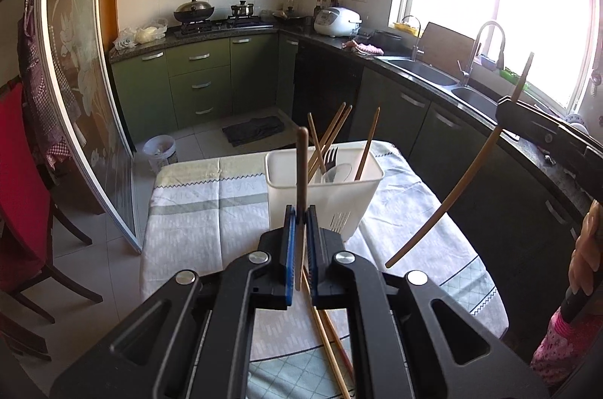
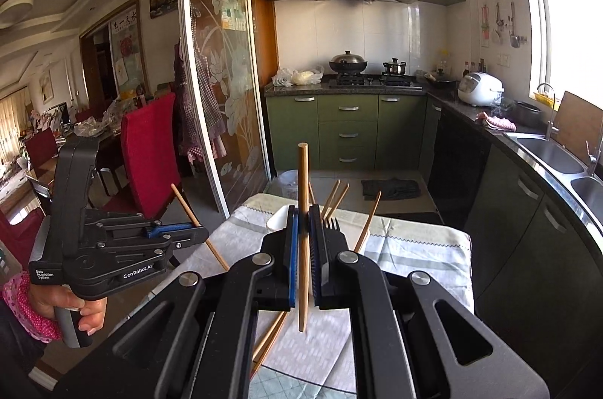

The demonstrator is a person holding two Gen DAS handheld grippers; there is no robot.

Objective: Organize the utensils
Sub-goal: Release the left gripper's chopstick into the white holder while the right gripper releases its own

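My left gripper is shut on a brown chopstick that stands upright just in front of the white utensil holder. The holder stands on the cloth-covered table with several chopsticks, a fork and a spoon in it. At the right, my right gripper grips a long light chopstick above the table. In the right wrist view my right gripper is shut on that upright chopstick and hides most of the holder. My left gripper holds its slanted chopstick at the left. Loose chopsticks lie on the cloth below.
A red chair and a glass sliding door stand left of the table. Green cabinets and a dark counter with two sinks run along the right. A small bin and a dark mat lie on the floor beyond the table.
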